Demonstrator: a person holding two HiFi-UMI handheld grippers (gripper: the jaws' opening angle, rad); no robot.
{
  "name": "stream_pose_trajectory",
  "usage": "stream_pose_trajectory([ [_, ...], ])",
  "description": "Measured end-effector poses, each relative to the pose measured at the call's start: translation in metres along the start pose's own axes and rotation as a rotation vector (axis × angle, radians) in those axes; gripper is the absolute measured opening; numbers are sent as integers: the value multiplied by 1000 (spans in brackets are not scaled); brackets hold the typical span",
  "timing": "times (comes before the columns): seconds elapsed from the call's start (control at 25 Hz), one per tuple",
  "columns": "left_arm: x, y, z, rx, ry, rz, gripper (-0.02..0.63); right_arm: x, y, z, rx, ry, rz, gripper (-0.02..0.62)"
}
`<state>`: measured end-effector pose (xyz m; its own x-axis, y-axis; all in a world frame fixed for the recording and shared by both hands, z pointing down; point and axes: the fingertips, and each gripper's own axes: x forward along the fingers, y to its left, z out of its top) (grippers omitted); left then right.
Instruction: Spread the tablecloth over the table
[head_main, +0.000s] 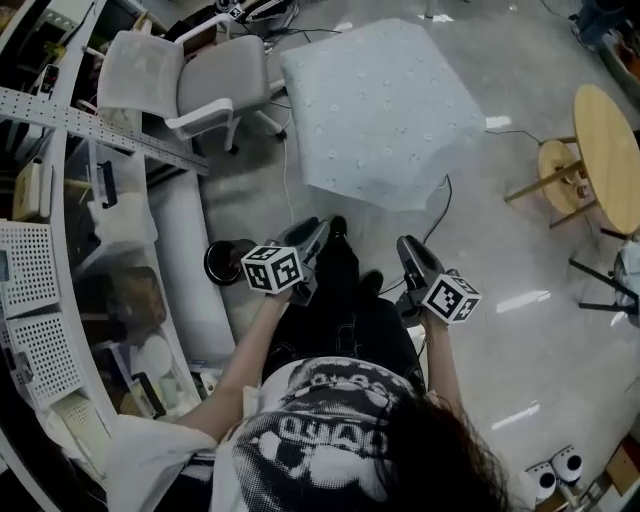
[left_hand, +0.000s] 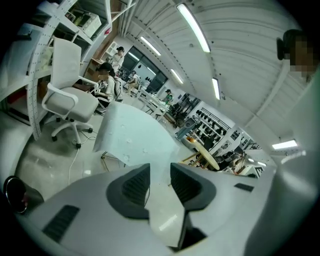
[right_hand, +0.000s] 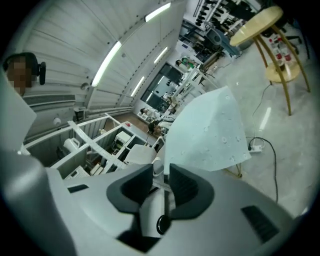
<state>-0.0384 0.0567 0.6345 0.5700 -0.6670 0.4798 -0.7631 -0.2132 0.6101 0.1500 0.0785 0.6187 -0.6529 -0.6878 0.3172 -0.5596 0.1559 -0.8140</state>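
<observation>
Glossy grey workshop floor (head_main: 520, 330) surrounds the pale blue tablecloth (head_main: 380, 110), which lies spread out with drooping edges; in the head view a white office chair (head_main: 190, 85) stands just left of it. Near the person, short of the tablecloth, the left gripper (left_hand: 160, 172) and right gripper (right_hand: 161, 172) each have their jaws partly apart with nothing between them. The shirt lettering (head_main: 330, 420) is too blurred to read.

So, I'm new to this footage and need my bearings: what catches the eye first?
The pale tablecloth, spread out at top centre of the head view. Below it the person holds the left gripper and right gripper, both open and empty. A white office chair stands upper left.
</observation>
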Motion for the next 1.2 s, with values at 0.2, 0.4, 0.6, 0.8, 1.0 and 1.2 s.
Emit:
stream_pose_trajectory([
  [0.2, -40, -21, -8, 92, -10, 3, 124, -1, 38, -21, -185, 100, 48, 92],
  [0.4, -71, -23, 2, 111, -66, 34, 124, 13, 76, -32, -320, 164, 124, 92],
  [0.6, -94, -20, 13, 144, -118, 61, 124, 31, 109, -42, -376, 196, 204, 91],
  [0.8, -119, -22, 20, 205, -160, 69, 124, 41, 136, -52, -432, 211, 240, 84],
  [1.0, -146, -26, 20, 283, -173, 53, 124, 42, 161, -66, -498, 206, 232, 52],
  [1.2, -178, -35, 14, 293, -207, 4, 121, 34, 189, -87, -528, 190, 233, 44],
])
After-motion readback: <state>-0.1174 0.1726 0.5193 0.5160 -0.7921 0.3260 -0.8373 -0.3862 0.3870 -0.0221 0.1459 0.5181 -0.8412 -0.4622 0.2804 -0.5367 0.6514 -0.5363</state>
